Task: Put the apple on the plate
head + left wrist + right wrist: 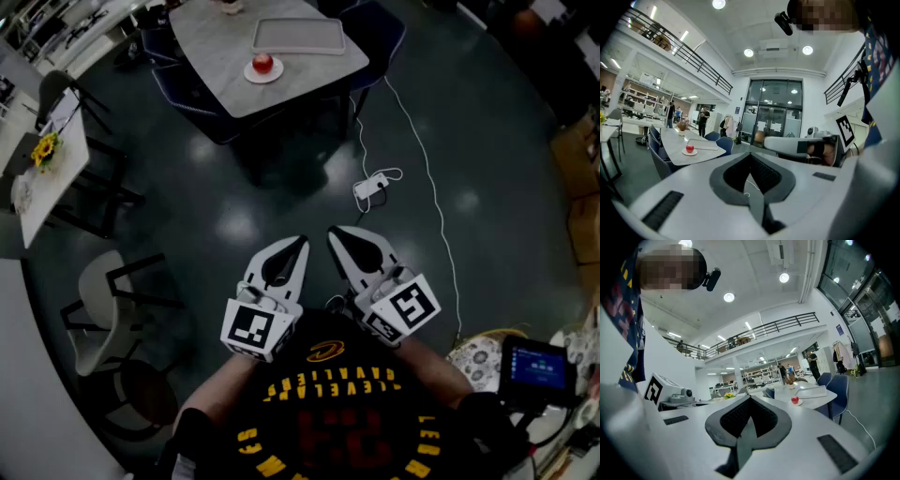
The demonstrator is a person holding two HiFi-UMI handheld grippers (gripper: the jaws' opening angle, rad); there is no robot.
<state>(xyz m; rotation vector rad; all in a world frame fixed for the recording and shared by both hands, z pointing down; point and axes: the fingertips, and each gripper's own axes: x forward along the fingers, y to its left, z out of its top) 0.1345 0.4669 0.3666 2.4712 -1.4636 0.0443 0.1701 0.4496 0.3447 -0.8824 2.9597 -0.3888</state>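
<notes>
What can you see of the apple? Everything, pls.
The apple is small, round and red, with a bright glint on its skin. It looks whole; any stem is too small to tell. It sits about centred on a small round white plate, near the edge of a pale grey table, just in front of a rectangular tray. Only the plate touches it.

Red apple (262,63) (white plate (273,78))
</notes>
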